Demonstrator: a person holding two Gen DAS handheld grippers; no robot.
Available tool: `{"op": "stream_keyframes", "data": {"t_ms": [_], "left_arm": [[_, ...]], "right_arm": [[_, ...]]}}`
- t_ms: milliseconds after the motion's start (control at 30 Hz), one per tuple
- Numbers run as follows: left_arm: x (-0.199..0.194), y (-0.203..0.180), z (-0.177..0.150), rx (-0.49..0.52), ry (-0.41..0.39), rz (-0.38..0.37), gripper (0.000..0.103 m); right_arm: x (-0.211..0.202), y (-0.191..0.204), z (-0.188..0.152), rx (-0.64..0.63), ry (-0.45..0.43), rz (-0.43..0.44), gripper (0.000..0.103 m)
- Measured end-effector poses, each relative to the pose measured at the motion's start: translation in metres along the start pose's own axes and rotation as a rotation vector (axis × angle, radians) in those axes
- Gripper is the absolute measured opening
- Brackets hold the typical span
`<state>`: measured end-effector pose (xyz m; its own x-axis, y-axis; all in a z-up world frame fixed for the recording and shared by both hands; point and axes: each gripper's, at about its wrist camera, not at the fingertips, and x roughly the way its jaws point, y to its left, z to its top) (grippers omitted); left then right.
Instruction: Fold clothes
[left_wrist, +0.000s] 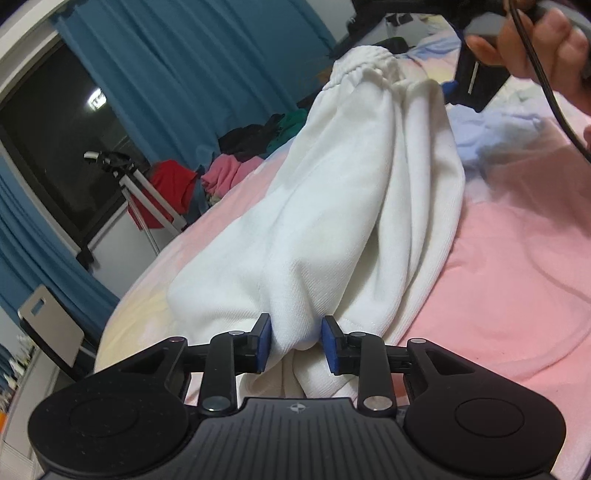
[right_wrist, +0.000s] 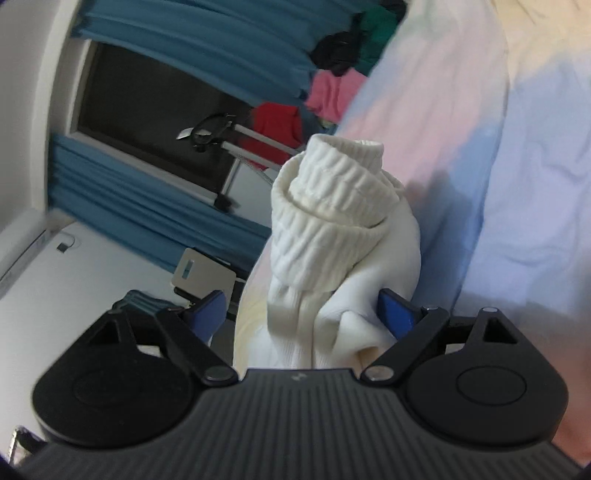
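My left gripper (left_wrist: 295, 341) pinches the white garment (left_wrist: 332, 206), bunched on the bed (left_wrist: 517, 277); right gripper (right_wrist: 301, 314) released around its cuff (right_wrist: 332, 184). No fold visible yet.

Each claw (left_wrist: 295, 345) (right_wrist: 301, 317) is matte black with ribbed grey housing, round side discs at nine and three o'clock, silver pivot screws, blue pads (left_wrist: 328, 345), and a black cable (left_wrist: 546, 81) crosses the hand (left_wrist: 535, 44).
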<state>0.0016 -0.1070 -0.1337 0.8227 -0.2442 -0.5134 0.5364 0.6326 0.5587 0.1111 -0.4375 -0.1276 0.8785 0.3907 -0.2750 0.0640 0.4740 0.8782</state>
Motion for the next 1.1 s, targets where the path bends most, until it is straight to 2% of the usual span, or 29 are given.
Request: {"op": "stream_keyframes", "data": {"t_ms": [33,133,267,333,367,400,433,467,500,633,700,833,933,967,1100], "left_arm": [[-0.001,0.001,0.000,-0.004,0.001,-0.007,0.031],[-0.002,0.002,0.001,-0.006,0.006,-0.015,0.030],[-0.005,0.003,0.004,-0.002,0.015,-0.007,0.031],[-0.006,0.009,0.005,-0.034,0.028,-0.017,0.036],[-0.009,0.014,0.006,-0.067,0.042,-0.031,0.039],[-0.012,0.020,0.007,-0.105,0.051,-0.046,0.045],[-0.016,0.031,0.006,-0.163,0.044,-0.071,0.058],[-0.020,0.041,0.006,-0.222,0.038,-0.097,0.066],[-0.024,0.052,0.006,-0.284,0.027,-0.123,0.077],[-0.039,0.103,-0.003,-0.597,-0.064,-0.225,0.088],[-0.035,0.126,-0.015,-0.783,-0.088,-0.248,0.092],[0.002,0.150,-0.049,-1.107,0.002,-0.265,0.091],[0.034,0.152,-0.074,-1.296,0.103,-0.341,0.087],[0.040,0.152,-0.080,-1.352,0.109,-0.390,0.088],[0.043,0.159,-0.091,-1.448,0.098,-0.423,0.091]], "right_arm": [[0.001,0.001,-0.001,-0.013,0.003,-0.024,0.091],[0.014,-0.007,-0.003,-0.026,0.045,-0.212,0.091],[0.043,-0.013,-0.014,-0.104,0.153,-0.395,0.090],[0.045,-0.003,-0.019,-0.184,0.140,-0.431,0.085],[0.040,0.001,-0.020,-0.192,0.124,-0.433,0.075],[0.034,0.005,-0.021,-0.200,0.108,-0.436,0.064],[0.029,0.008,-0.021,-0.207,0.092,-0.438,0.058],[0.023,0.012,-0.021,-0.214,0.071,-0.430,0.047],[0.017,0.015,-0.020,-0.220,0.050,-0.421,0.041],[0.002,0.018,-0.017,-0.200,-0.018,-0.385,0.036],[0.010,0.021,-0.015,-0.208,-0.037,-0.389,0.035],[0.021,0.023,-0.011,-0.221,-0.050,-0.388,0.035],[0.017,0.019,-0.012,-0.215,-0.048,-0.387,0.035],[0.018,0.021,-0.011,-0.214,-0.047,-0.389,0.035],[0.018,0.023,-0.013,-0.226,-0.045,-0.395,0.035]]}}
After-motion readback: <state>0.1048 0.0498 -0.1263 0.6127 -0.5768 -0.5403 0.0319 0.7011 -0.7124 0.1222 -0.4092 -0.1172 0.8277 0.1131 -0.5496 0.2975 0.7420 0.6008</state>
